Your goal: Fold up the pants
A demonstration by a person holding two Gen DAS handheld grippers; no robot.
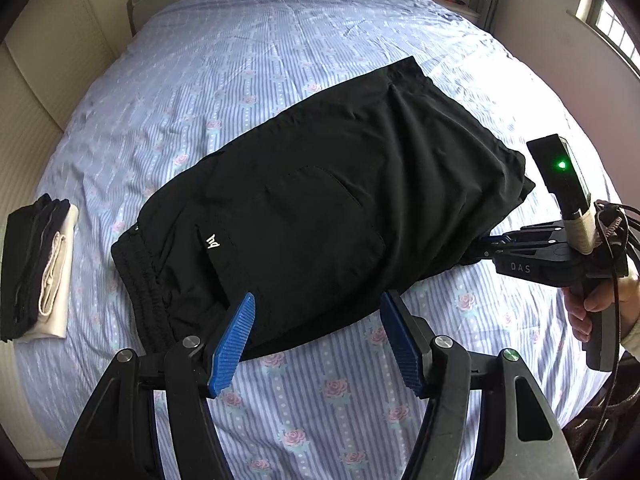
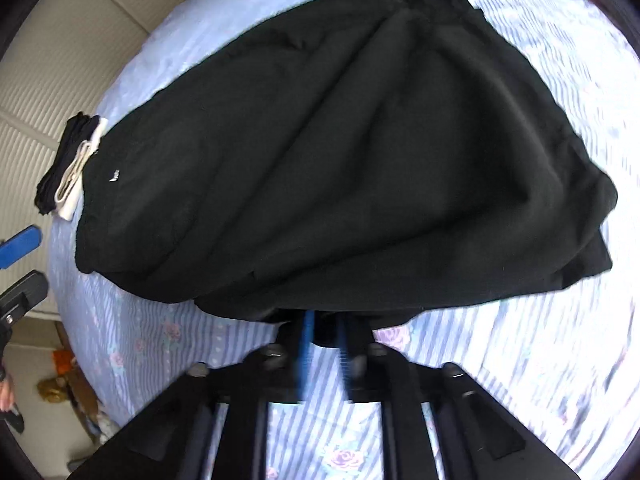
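The black pants (image 1: 320,192) lie folded across the bed (image 1: 280,40), on its blue striped, rose-printed sheet, waistband toward a stack of folded clothes (image 1: 38,276) near the bed's edge. The left claw (image 1: 318,320) stands open just above the pants' near edge, its blue pads clear of the cloth. The right claw (image 2: 323,330) is pinched tight on the pants' near hem.

my left gripper (image 1: 316,340) is pointing steeply down with its jaws spread apart and nothing between them, while my right gripper (image 2: 324,330) is pinched tight on the pants (image 2: 340,152) edge, hand (image 1: 592,312) wrapped round its handle.
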